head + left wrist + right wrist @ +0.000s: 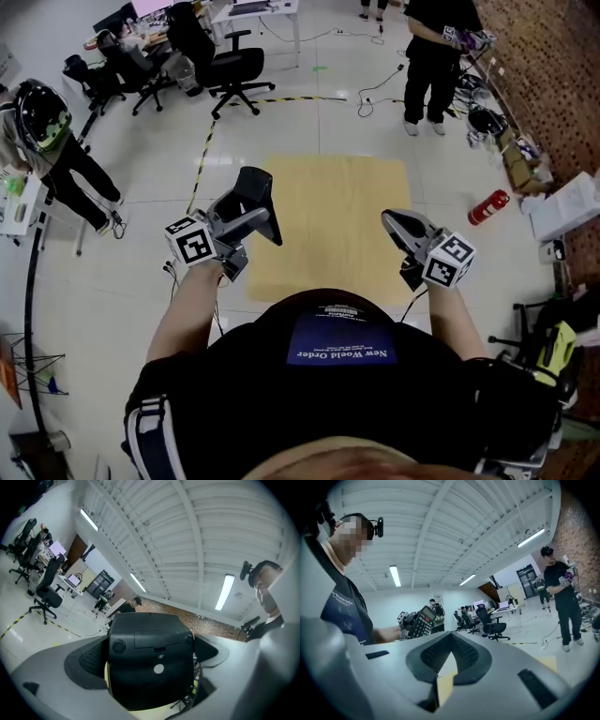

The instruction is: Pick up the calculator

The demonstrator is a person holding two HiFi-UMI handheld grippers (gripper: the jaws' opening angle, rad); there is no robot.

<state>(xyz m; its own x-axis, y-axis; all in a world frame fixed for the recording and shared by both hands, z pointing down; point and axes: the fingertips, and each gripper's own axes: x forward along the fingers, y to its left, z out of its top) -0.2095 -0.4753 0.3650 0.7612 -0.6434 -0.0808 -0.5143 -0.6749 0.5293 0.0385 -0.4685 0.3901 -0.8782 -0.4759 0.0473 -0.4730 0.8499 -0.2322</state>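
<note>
The black calculator [254,200] is lifted above the yellow table [347,187], and my left gripper [255,217] is shut on it. In the left gripper view its back side [150,658], with a battery cover, fills the space between the two pads. The right gripper view shows its keypad side [422,620], tilted and held up in the left gripper. My right gripper [395,221] hovers over the table's right part, apart from the calculator. Its pads [464,656] meet at the tips with nothing between them.
A red fire extinguisher [487,207] lies on the floor right of the table, with white boxes [567,206] beyond it. Office chairs [230,66] stand at the back left. One person [431,56] stands at the back right, another [47,141] at the left.
</note>
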